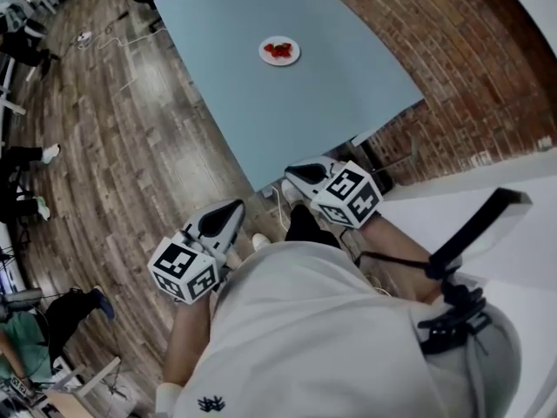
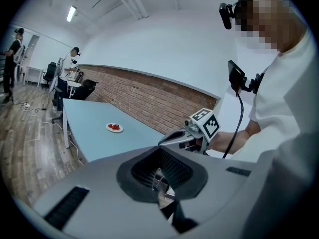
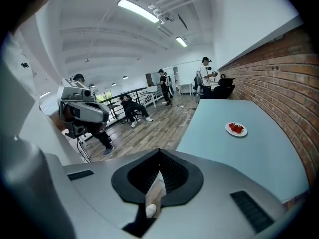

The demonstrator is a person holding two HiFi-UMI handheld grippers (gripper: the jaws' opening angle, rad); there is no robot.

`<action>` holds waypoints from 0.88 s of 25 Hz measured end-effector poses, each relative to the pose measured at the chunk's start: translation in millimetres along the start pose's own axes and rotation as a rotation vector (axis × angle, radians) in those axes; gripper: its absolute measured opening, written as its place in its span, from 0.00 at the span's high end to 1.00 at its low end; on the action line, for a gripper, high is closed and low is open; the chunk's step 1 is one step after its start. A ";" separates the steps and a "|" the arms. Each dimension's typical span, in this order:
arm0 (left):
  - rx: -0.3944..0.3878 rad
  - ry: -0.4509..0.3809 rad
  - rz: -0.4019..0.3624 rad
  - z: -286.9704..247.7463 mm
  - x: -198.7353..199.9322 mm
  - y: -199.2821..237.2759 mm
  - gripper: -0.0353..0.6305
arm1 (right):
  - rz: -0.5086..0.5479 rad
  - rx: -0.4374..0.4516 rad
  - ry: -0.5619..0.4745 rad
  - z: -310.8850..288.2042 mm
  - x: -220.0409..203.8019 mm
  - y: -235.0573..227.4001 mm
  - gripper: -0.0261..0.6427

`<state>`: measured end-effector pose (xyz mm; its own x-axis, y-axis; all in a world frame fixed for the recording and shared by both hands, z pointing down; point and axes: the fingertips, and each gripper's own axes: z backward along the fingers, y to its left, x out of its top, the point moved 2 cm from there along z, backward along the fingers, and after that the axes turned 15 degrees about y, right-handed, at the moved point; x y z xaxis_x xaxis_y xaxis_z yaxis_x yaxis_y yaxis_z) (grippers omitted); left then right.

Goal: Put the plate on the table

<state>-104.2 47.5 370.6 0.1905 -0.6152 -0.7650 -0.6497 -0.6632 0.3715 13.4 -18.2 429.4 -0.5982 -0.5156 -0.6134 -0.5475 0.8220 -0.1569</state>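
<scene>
The plate (image 1: 279, 50) sits flat on the pale blue table (image 1: 324, 117), towards the far middle of the top, with a small heap of red food (image 1: 278, 49) on it. Nothing else lies on that surface.

You stand off the near corner of the table, well apart from the plate. Your left gripper (image 1: 233, 207) and right gripper (image 1: 292, 173) are both held close to your body. In each gripper view the jaws are pressed together to a point and hold nothing.

Judged by how things lie, the placing step looks done, since the plate is where the task wants it. If more is wanted, you need to step up to the table, part one pair of jaws and approach the rim low and level, so that the food does not slide.

The table is matte, bare and angled at its edges. It stands on a dark wooden plank floor (image 1: 130, 146) beside a red brick wall (image 1: 452, 68). Several other people (image 3: 205, 76) stand or sit farther down the long room, under strip lights (image 3: 139, 10).
</scene>
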 end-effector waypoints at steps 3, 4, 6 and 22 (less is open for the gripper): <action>-0.007 -0.008 -0.010 2.0 -3.5 -4.4 0.94 | 0.017 -0.007 0.001 4.0 -2.4 11.2 0.95; -0.009 -0.008 -0.014 2.4 -4.8 -6.1 0.94 | 0.021 -0.006 -0.001 4.8 -2.7 14.9 0.95; -0.012 -0.009 -0.018 2.9 -7.0 -9.1 0.94 | 0.027 0.002 -0.007 6.6 -3.1 21.7 0.95; -0.013 -0.027 -0.032 3.9 -10.0 -16.0 0.94 | 0.069 -0.007 -0.005 17.9 -5.1 39.9 0.95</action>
<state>-98.6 66.0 370.3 0.1908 -0.5823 -0.7903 -0.6337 -0.6879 0.3539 5.1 21.6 412.5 -0.6316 -0.4562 -0.6268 -0.5088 0.8540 -0.1088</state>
